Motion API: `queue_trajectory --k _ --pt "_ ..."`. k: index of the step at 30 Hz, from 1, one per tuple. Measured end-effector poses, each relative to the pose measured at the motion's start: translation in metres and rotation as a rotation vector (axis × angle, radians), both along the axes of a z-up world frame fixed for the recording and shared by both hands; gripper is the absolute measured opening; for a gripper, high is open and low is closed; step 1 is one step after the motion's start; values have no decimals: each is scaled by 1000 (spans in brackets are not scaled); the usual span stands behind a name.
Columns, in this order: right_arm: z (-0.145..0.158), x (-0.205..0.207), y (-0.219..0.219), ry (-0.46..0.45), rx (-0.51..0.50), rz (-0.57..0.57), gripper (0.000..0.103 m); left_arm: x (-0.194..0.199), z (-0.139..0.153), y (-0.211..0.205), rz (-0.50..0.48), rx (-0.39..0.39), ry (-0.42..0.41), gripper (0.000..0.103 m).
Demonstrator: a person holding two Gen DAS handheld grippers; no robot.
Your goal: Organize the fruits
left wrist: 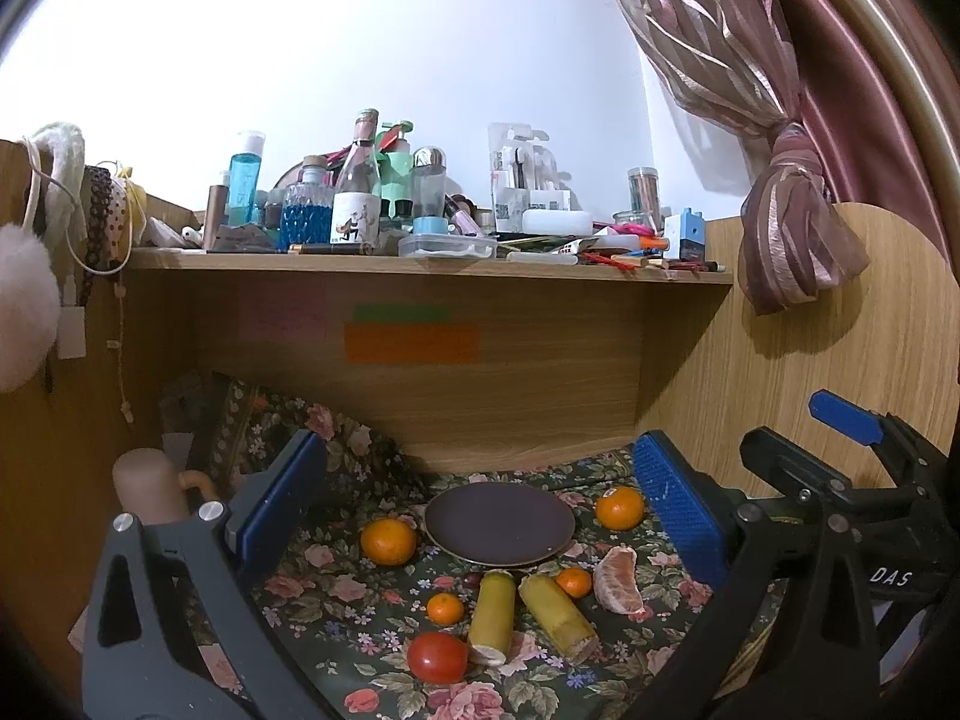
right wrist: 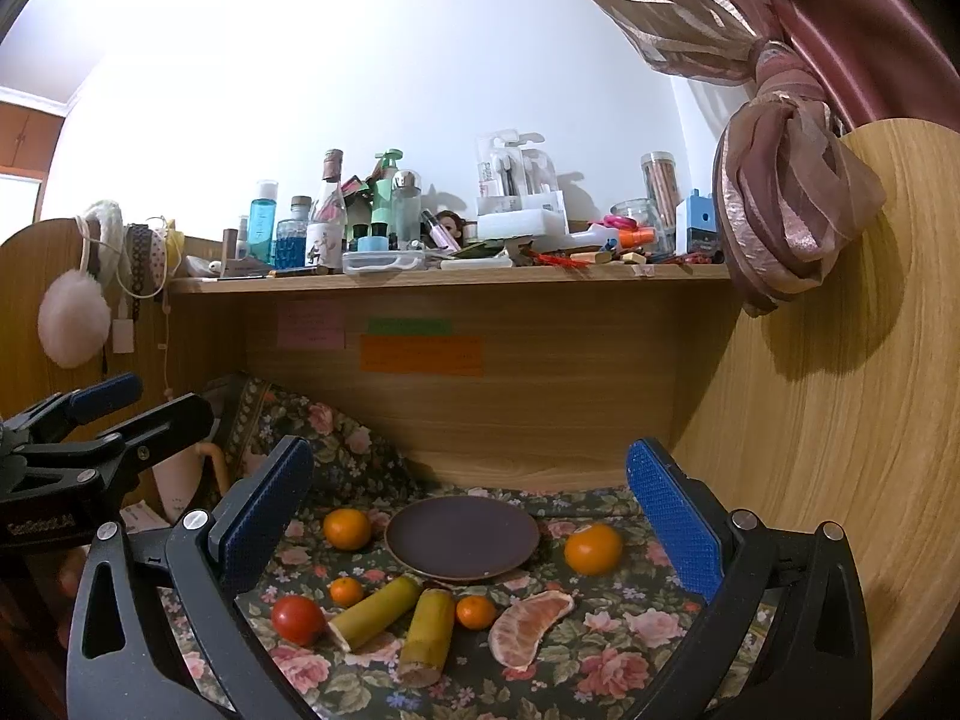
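Observation:
A dark round plate (left wrist: 499,522) (right wrist: 461,536) lies bare on a floral cloth (left wrist: 360,618) (right wrist: 600,648). An orange sits on either side of it: left orange (left wrist: 388,540) (right wrist: 347,528), right orange (left wrist: 620,507) (right wrist: 593,548). In front lie two small tangerines (left wrist: 446,608) (left wrist: 573,582), two yellow-green sugarcane pieces (left wrist: 492,615) (left wrist: 558,609) (right wrist: 375,611) (right wrist: 427,636), a red tomato (left wrist: 437,656) (right wrist: 297,619) and a peeled citrus segment (left wrist: 618,579) (right wrist: 528,627). My left gripper (left wrist: 474,516) and right gripper (right wrist: 468,516) both hover open above the cloth, holding nothing.
A wooden shelf (left wrist: 420,267) (right wrist: 450,282) crowded with bottles and jars runs above the nook. Wooden panels close the back and right (right wrist: 840,420). A tied curtain (left wrist: 786,222) hangs at the right. The right gripper's body (left wrist: 852,480) is beside the left one.

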State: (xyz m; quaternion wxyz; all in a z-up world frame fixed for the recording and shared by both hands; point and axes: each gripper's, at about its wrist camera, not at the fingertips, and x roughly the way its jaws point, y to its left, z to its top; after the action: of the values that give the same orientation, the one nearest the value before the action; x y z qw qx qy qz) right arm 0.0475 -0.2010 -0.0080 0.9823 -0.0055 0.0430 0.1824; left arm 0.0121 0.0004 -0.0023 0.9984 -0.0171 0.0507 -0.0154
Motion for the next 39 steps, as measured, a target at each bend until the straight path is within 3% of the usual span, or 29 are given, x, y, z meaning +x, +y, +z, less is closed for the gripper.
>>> queue_trajectory --k 39 --pt "0 4 3 -4 -2 5 103 6 -2 1 -10 -10 6 103"
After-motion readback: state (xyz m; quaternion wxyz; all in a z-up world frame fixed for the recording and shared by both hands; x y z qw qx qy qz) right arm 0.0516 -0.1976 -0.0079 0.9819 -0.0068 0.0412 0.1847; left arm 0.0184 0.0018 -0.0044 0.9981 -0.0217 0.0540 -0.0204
